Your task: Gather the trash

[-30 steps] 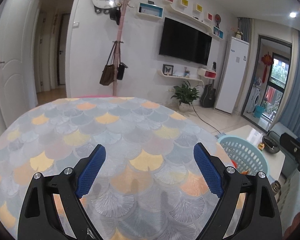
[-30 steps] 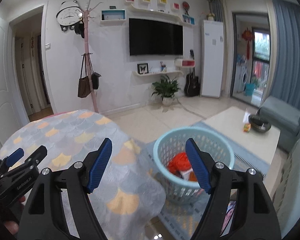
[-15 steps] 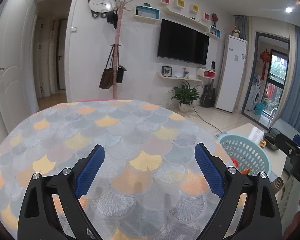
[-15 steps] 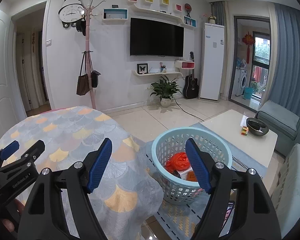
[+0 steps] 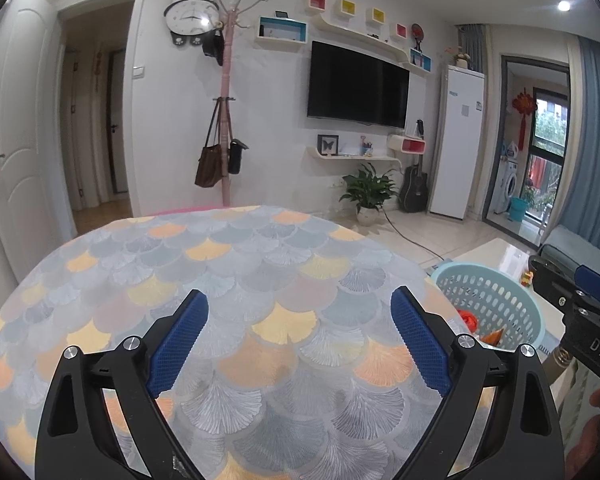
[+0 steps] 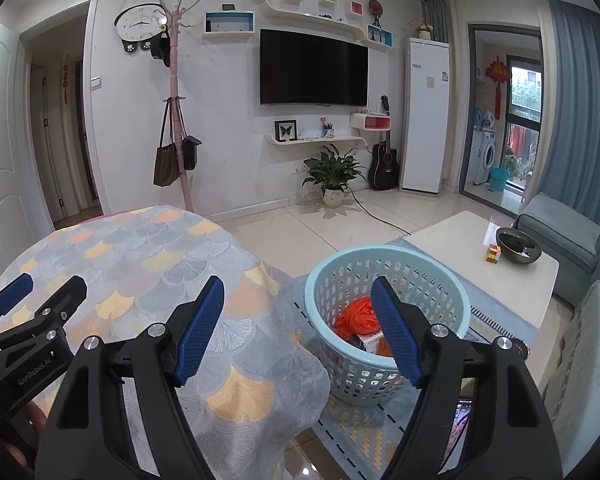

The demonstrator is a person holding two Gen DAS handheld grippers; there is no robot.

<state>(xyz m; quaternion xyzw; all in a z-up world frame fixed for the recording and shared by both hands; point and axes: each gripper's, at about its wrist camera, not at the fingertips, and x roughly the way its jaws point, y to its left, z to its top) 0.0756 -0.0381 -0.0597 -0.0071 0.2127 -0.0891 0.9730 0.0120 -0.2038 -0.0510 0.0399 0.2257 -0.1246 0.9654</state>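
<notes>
A light blue trash basket (image 6: 420, 280) stands on the floor to the right of the round table (image 6: 140, 264). It holds an orange plastic bag (image 6: 356, 314) and other scraps. My right gripper (image 6: 298, 324) is open and empty, held above the table's right edge and the basket. My left gripper (image 5: 300, 336) is open and empty above the table's fan-patterned cloth (image 5: 228, 272). The basket also shows in the left wrist view (image 5: 496, 296) at the right. No trash shows on the cloth.
A white coffee table (image 6: 460, 240) with a dark bowl (image 6: 518, 245) and a small cube stands behind the basket. A grey-blue sofa (image 6: 572, 232) is at the right. A coat rack (image 6: 176, 120), a potted plant (image 6: 332, 172) and a guitar stand by the far wall.
Both grippers have risen and tilted up slightly, so the table and basket sit lower in view. Both stay open and empty.
</notes>
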